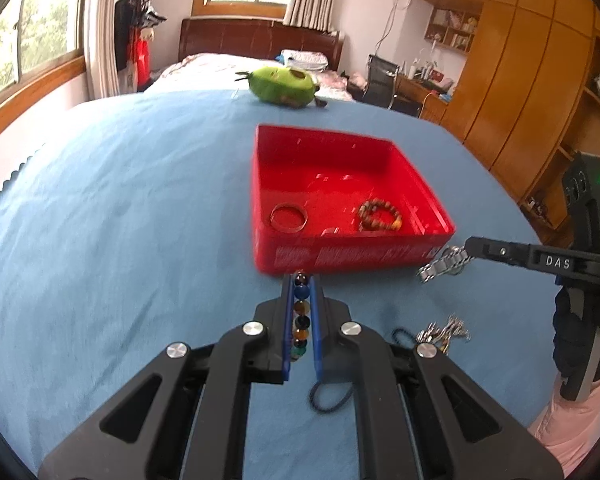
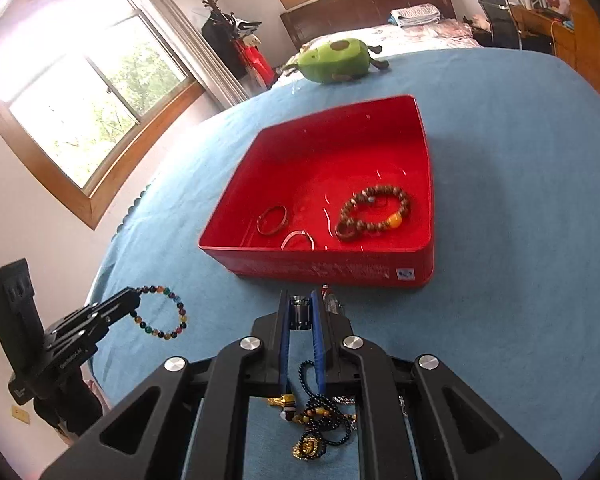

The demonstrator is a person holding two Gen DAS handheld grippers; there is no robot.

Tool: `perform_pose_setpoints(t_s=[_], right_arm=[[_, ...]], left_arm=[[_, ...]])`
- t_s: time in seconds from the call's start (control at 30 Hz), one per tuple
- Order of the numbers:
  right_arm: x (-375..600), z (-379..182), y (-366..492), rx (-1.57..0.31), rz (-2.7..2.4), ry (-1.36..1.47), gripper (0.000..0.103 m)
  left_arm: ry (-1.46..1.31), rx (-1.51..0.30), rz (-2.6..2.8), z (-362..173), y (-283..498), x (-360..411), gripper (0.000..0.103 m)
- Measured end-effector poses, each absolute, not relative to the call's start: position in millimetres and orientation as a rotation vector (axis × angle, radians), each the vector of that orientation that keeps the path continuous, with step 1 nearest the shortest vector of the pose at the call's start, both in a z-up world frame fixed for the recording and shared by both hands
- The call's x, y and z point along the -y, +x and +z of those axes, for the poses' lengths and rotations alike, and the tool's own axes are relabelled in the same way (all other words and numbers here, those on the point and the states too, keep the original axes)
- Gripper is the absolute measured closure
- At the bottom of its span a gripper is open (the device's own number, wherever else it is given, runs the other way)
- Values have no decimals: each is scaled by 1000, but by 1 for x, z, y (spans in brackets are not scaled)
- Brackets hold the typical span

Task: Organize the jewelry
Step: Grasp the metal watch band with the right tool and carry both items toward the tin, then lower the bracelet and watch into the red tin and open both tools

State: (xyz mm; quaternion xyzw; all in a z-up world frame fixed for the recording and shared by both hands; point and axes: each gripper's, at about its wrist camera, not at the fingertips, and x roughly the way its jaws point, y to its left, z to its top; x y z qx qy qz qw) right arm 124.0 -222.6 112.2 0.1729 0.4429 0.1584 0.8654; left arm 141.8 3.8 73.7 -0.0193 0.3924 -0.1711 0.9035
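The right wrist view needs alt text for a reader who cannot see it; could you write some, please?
The right gripper holds a metal watch band before a red box containing rings and a wooden bracelet. At left, the left gripper holds a colourful bead bracelet above blue cloth.

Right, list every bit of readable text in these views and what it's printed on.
"DAS": white letters on the right gripper.
White print on the red box front wall: too blurred to read.
Small white print on the left gripper body: too small to read.

Bright red box [image 1: 342, 252] on a blue cloth [image 1: 120, 200], multicoloured bead bracelet [image 2: 162, 312], brown beads [image 2: 374, 212] with one orange.
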Motion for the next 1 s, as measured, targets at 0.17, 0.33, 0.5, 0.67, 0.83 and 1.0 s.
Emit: perform_pose_setpoints(t_s=[0.17,0.33,0.5,0.67,0.83,1.0], right_arm=[[222,131,138,-911,327,345,93],[224,147,160,-890,330,357,93],[223,150,188,-889,314,359,93],[221,136,221,-909,289,368,93],[222,116,251,-916,266,392,93],[220,102,278,-931,258,407,93]], left_arm=[[-23,-787,-377,93,162,12,97],[-16,-769,-392,108,190,30,97],[-19,-791,-386,103,222,46,97],[-34,-837,-385,86,256,59,97],[-52,-867,-374,70,289,67,97],[-60,-873,-367,59,313,73,97]])
